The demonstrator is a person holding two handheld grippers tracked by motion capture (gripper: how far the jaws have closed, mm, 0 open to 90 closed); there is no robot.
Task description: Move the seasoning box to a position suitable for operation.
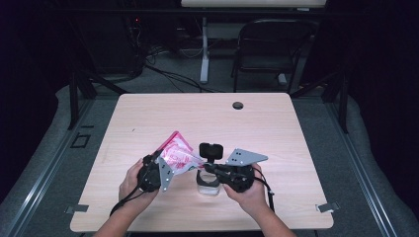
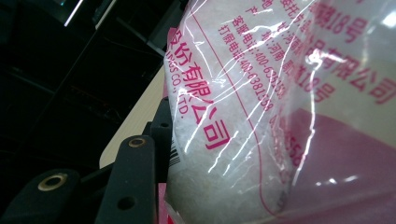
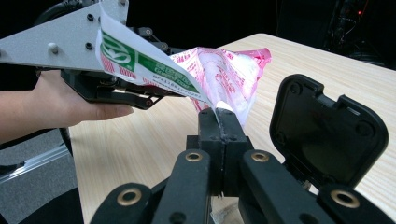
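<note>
A pink-and-white plastic bag [image 1: 175, 150] of white granules is held above the wooden table [image 1: 296, 148], near its front. My left gripper [image 1: 169, 162] is shut on the bag's body; in the left gripper view the bag [image 2: 243, 116] presses against my one visible finger [image 2: 133, 182] and hides the other. My right gripper [image 1: 203, 166] is shut on a thin edge of the bag [image 3: 224, 74], pinched between its closed jaws [image 3: 219, 116]. Under it stands a small clear container [image 1: 207, 186] with its black flip lid [image 3: 322, 130] standing open.
A person's hand and the left gripper's grey plate [image 3: 51, 46] sit just left of the bag in the right gripper view. A cable hole [image 1: 237, 105] lies near the table's far edge. A dark chair [image 1: 269, 49] stands beyond the table.
</note>
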